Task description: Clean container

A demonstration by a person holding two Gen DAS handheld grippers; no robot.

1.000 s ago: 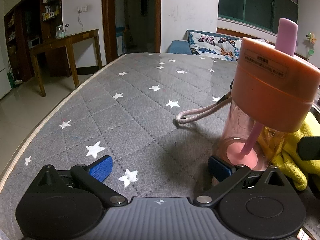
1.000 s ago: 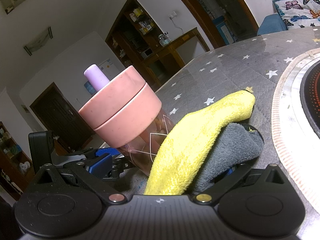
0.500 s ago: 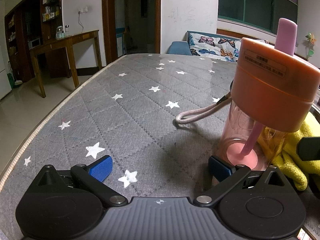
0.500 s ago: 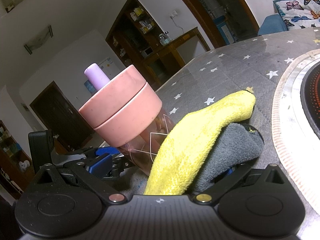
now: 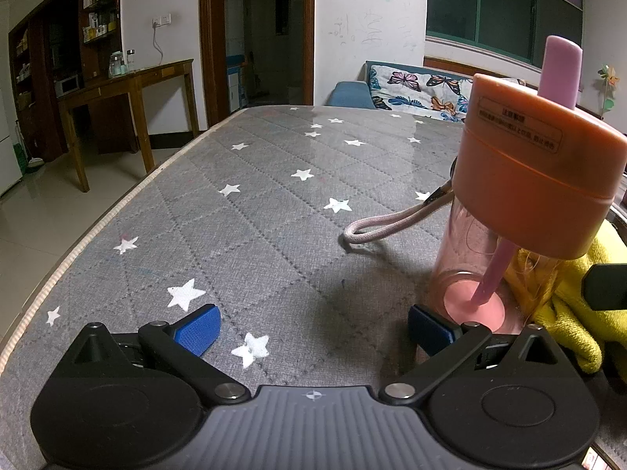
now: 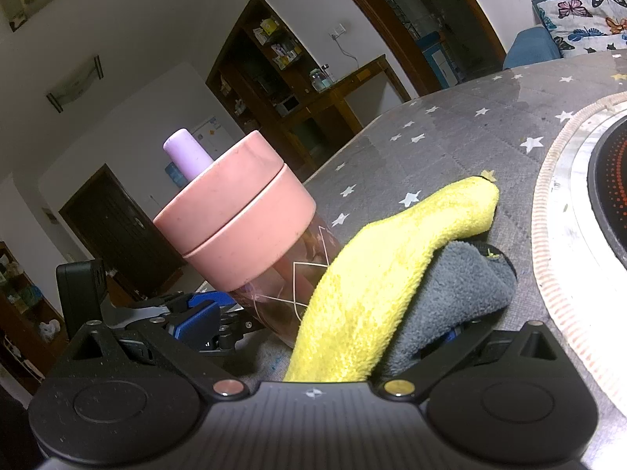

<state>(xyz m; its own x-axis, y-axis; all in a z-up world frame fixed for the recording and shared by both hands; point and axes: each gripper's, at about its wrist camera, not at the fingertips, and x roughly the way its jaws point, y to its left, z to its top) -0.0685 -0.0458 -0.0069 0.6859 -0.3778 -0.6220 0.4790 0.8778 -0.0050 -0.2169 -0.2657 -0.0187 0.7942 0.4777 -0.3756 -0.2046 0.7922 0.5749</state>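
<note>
A clear pink bottle (image 5: 470, 258) with a salmon lid (image 5: 537, 180), a lilac spout (image 5: 558, 72) and a pink strap (image 5: 392, 225) stands upright on the grey star-patterned table (image 5: 254, 203). My left gripper (image 5: 311, 329) is open, and its right blue pad (image 5: 427, 329) is just beside the bottle's base. In the right wrist view the bottle (image 6: 286, 282) stands left of centre. A yellow and grey cloth (image 6: 392, 274) leans against it and lies between the fingers of my open right gripper (image 6: 321, 327). The yellow cloth (image 5: 568, 313) also shows behind the bottle.
A round black cooktop with a silvery rim (image 6: 568, 203) is set into the table close on the right. The table's pale edge (image 5: 98, 231) runs along the left, with tiled floor below. A wooden side table (image 5: 129, 82) and a butterfly-print sofa (image 5: 415, 90) stand beyond.
</note>
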